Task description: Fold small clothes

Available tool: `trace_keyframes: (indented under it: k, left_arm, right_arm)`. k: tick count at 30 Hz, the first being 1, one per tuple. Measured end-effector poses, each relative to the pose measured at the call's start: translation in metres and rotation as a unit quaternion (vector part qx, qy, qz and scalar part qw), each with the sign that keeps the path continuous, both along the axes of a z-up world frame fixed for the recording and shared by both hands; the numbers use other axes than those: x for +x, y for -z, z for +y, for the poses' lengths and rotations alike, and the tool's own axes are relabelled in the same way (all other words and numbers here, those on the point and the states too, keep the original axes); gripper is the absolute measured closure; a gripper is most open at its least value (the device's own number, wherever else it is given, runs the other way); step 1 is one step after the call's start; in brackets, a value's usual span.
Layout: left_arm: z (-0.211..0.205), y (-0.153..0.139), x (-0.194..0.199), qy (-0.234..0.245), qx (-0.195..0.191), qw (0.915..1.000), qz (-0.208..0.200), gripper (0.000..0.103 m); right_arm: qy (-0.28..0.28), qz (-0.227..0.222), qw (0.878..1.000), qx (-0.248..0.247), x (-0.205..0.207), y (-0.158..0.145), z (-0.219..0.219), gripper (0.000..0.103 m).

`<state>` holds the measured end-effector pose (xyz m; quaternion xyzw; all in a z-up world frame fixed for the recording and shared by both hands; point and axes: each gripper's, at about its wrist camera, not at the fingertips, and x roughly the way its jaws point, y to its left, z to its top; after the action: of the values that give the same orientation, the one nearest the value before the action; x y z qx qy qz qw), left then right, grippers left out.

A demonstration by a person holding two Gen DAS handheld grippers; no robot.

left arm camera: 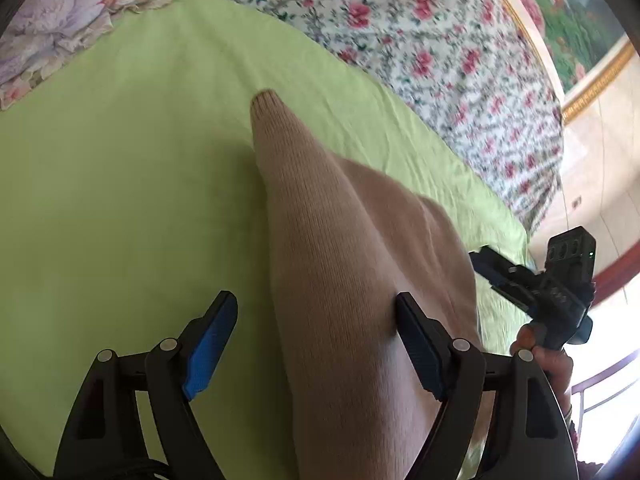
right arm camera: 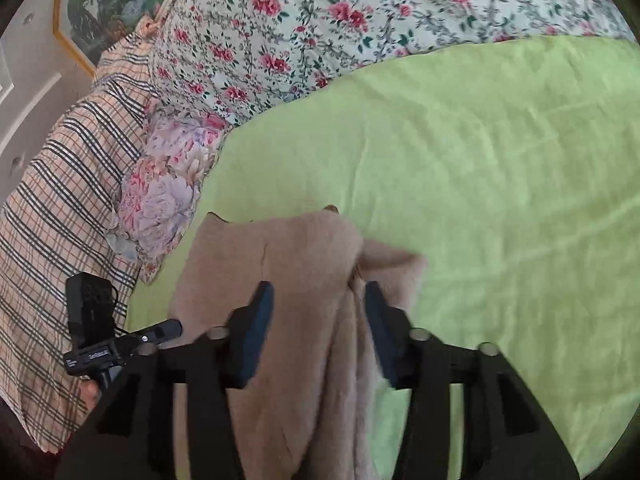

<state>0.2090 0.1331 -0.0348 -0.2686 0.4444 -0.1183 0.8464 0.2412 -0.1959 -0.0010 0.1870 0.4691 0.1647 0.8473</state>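
The beige knit garment (left arm camera: 340,264) lies bunched on the green sheet (left arm camera: 120,180), near the front edge, one narrow end reaching toward the far floral bedding (left arm camera: 420,40). The left gripper (left arm camera: 316,320) stands released — its jaws wide apart, the right-hand pad against the knit, the left-hand one clear of it. The right gripper (right arm camera: 318,320) straddles a gathered ridge of the cloth; whether its pads actually pinch I cannot tell. The risk is a grab that catches several layers at once — the thick, soft knit would then drag as a lump and fold crooked, or slip free mid-lift.
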Motion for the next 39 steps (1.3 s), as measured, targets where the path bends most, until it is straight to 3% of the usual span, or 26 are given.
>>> trace_keyframes:
  k: [1,2,4,7,10,13,16,20,24,32,34,39]
  left_arm:
    - [0.0,-0.001,0.005,-0.008,0.001,1.0,0.001,0.022]
    - [0.0,-0.001,0.011,-0.018,0.003,0.9998,0.003,0.023]
    - [-0.003,-0.003,0.017,-0.027,0.017,0.9995,0.002,0.029]
    - [-0.014,-0.01,0.025,-0.023,0.045,0.9987,-0.007,0.041]
    - [-0.037,-0.006,0.035,-0.002,0.094,0.9956,0.004,0.048]
    - [-0.058,-0.001,0.039,0.006,0.164,0.9864,0.006,0.047]
    - [-0.059,-0.004,0.037,0.007,0.178,0.9839,0.007,0.047]
    - [-0.055,-0.025,0.007,0.016,0.186,0.9824,-0.008,0.047]
    - [-0.061,-0.04,-0.047,0.032,0.189,0.9809,-0.032,0.044]
    - [-0.082,-0.029,-0.17,0.052,0.172,0.9823,-0.052,0.038]
    - [-0.089,-0.021,-0.184,0.055,0.172,0.9821,-0.052,0.038]
    - [-0.102,-0.003,-0.187,0.047,0.217,0.9734,-0.057,0.038]
  right_arm:
    - [-0.004,0.006,1.0,-0.003,0.007,0.005,0.006,0.081]
    - [-0.007,0.011,1.0,-0.007,0.013,0.008,0.01,0.089]
    - [0.0,-0.011,1.0,-0.006,0.011,-0.002,0.006,0.096]
    - [0.021,-0.049,0.999,-0.006,-0.003,-0.023,-0.016,0.097]
    - [0.035,-0.017,0.999,-0.02,0.001,-0.009,-0.031,0.097]
    - [0.029,0.015,0.999,-0.031,0.005,0.017,-0.03,0.097]
    - [0.038,0.026,0.999,-0.01,0.002,0.025,-0.03,0.092]
    - [0.05,0.013,0.999,0.004,-0.02,0.004,-0.037,0.089]
    - [0.043,-0.007,0.999,0.009,-0.061,-0.014,-0.043,0.064]
    - [0.019,-0.017,0.999,0.038,-0.156,-0.02,-0.04,0.064]
    - [0.011,-0.01,0.999,0.036,-0.169,-0.015,-0.034,0.064]
    - [0.0,0.004,1.0,0.018,-0.175,0.003,-0.02,0.064]
